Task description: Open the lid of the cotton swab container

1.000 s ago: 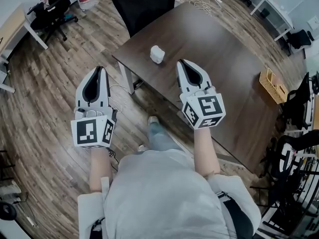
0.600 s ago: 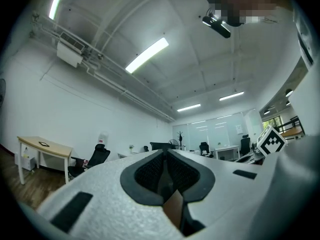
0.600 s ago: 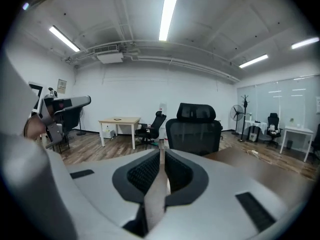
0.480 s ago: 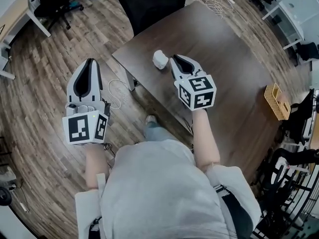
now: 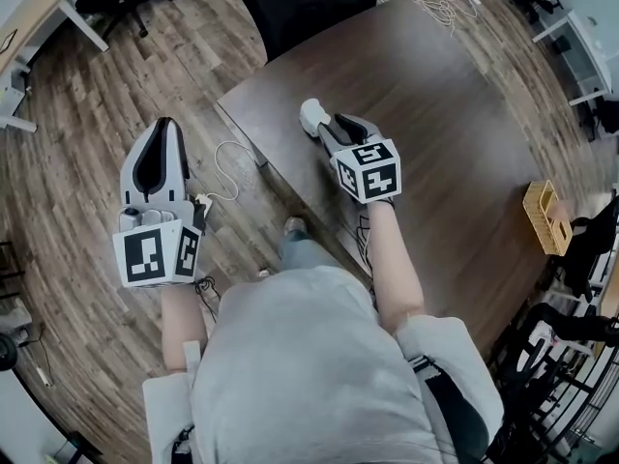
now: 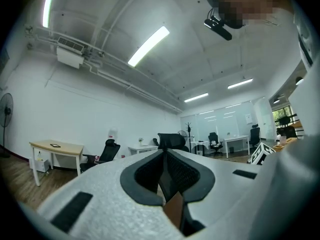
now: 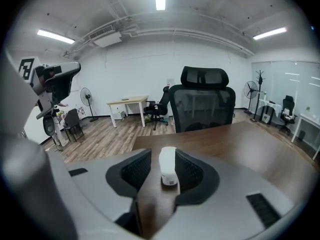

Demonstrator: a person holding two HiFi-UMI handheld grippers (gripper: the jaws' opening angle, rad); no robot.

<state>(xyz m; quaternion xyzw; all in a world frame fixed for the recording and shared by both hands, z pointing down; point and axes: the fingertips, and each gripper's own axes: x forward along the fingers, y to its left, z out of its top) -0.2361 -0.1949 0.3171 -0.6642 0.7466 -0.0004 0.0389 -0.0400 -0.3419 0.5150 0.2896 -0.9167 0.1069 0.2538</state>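
The cotton swab container (image 7: 168, 166) stands upright on the dark wooden table (image 7: 245, 144), a small white tub sitting right between the tips of the right gripper (image 7: 163, 153). That gripper's jaws are spread, one on either side of the tub. A sliver of table shows between the tub and the jaw on its left, while the other jaw looks very close to it (whether it touches, I cannot tell).

From above, the container (image 5: 311, 116) is just ahead of the right gripper (image 5: 327, 126), near the table (image 5: 435, 133) edge. Beyond the tub, past the table's far edge, stands a black office chair (image 7: 202, 101).

Well apart to that gripper's left, off the table and over the plank floor (image 5: 77, 114), the left gripper (image 5: 162, 126) hangs with its tips pressed together, nothing in them. The left gripper (image 6: 163, 154) points out across the room.
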